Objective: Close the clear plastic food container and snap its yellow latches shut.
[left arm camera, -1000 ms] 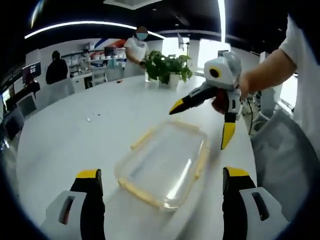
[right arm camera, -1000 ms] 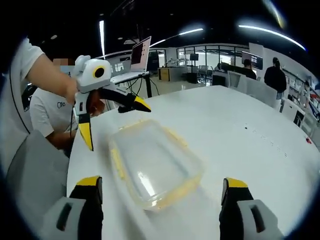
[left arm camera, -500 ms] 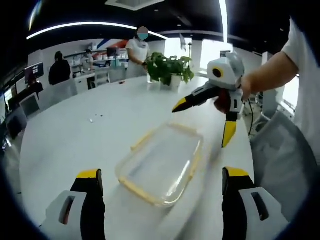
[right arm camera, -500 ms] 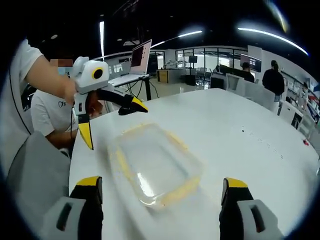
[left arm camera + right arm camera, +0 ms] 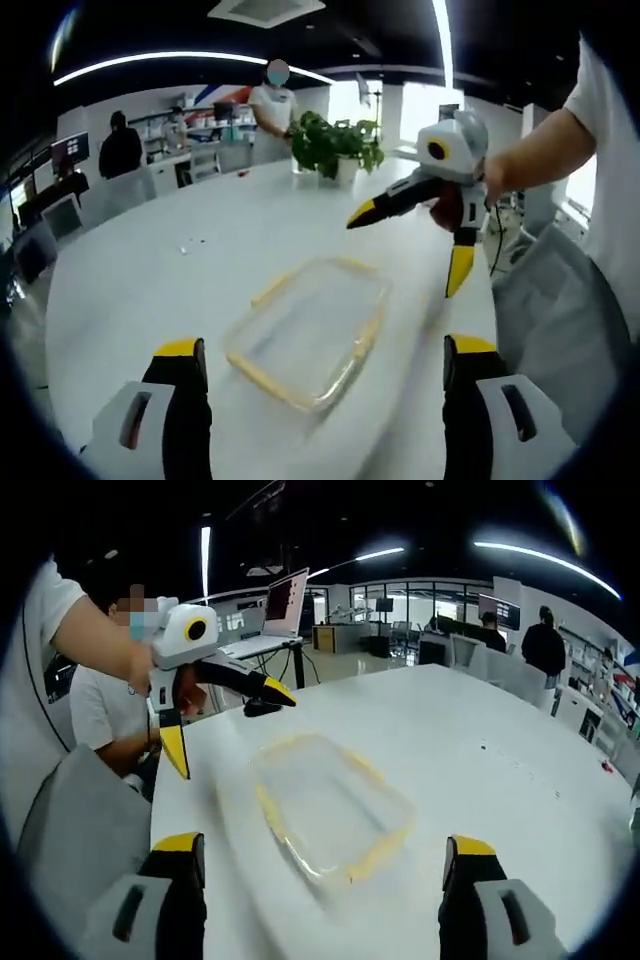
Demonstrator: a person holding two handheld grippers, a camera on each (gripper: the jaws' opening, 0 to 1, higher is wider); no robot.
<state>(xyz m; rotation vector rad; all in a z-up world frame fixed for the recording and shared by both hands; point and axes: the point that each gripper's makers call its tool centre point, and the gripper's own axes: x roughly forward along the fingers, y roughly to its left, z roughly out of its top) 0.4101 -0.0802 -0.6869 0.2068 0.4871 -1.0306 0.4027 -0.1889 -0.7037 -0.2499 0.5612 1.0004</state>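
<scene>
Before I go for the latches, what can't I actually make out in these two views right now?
- Clear plastic food container with yellow latches: motion-blurred in both views, so whether its latches are snapped or loose cannot be told.
- Its near edge in the right gripper view: smeared.
- Small dark specks on the white round table, left gripper view: too small to identify.

Bare table (image 5: 150, 270) all around the container (image 5: 305, 330); plant (image 5: 335, 145) well apart.

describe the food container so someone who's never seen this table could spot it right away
On the big white table, look between the two open grippers, left and right. The container lies flat there: a clear plastic rectangle with rounded corners, the only see-through thing edged in yellow.
</scene>
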